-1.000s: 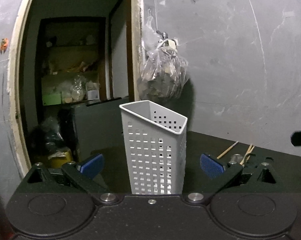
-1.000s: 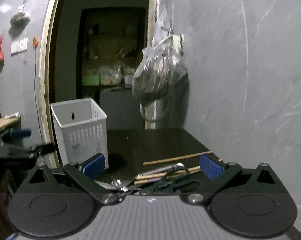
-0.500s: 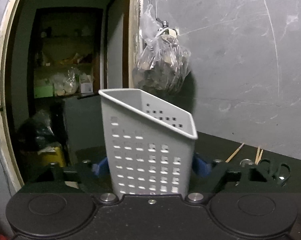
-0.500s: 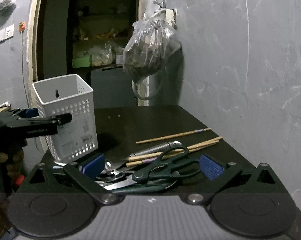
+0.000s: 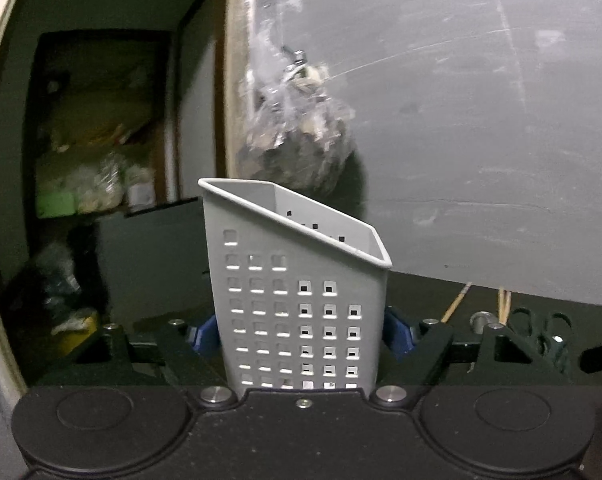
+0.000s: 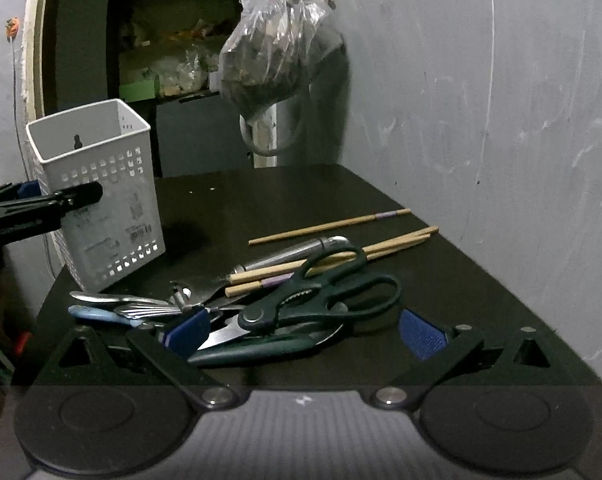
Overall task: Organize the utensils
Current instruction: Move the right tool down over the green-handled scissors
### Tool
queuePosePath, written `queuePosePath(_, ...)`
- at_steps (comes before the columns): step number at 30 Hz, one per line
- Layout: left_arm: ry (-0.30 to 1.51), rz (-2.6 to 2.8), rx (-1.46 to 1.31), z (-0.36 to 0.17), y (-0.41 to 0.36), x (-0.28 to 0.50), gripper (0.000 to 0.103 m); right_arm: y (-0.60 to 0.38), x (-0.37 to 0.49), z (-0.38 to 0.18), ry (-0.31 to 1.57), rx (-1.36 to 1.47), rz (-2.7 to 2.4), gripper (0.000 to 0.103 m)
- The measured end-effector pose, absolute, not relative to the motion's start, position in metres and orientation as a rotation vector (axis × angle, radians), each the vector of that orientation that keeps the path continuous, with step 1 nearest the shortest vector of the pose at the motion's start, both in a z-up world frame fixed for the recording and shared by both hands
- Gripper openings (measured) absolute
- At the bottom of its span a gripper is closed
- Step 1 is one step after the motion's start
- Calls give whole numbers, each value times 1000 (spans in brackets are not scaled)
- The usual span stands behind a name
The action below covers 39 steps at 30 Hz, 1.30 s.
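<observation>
Dark surface (image 6: 301, 196) is holding everything: my left gripper (image 5: 301, 332) fingers are clamping the white caddy (image 5: 297, 300) near its edge, while my right gripper (image 6: 301, 332) is hovering wide open, empty, over the scissors (image 6: 321, 300). Tilted caddy could be tipping off.

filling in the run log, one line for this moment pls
left gripper: shut on white utensil holder | right gripper: open over scissors | chopsticks, fork: loose on table

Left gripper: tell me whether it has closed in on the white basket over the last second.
Yes. The left gripper has advanced and its blue pads now flank the white basket, which earlier stood ahead of them before the wall bag.
</observation>
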<state>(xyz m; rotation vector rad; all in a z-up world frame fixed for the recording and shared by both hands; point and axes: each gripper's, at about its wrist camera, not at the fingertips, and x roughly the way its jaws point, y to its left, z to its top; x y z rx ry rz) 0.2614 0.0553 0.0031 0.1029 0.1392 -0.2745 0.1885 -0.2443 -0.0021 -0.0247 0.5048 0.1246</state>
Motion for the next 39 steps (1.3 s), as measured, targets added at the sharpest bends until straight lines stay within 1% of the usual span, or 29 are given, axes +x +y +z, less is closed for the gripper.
queuePosePath(6,131,-365,137,1,61,268,78,-245,201,-13,537,8,108,103)
queuePosePath(14,133,-370,118,0,60,274,78,-252,220,-6,541,30,80,103)
queuePosePath(17,133,-344,118,1,56,271,80,-255,225,-5,548,61,76,103)
queuePosePath(22,135,-313,86,5,45,273,89,-257,225,-8,552,83,80,103)
queuePosePath(23,138,-302,83,6,44,274,89,-258,225,-8,553,88,81,103)
queuePosePath(25,152,-270,81,6,41,277,80,-260,226,-8,552,93,81,103)
queuePosePath(27,165,-272,59,8,42,279,78,-261,225,-8,552,93,77,103)
queuePosePath(39,180,-337,66,9,46,266,78,-264,221,-7,550,111,78,103)
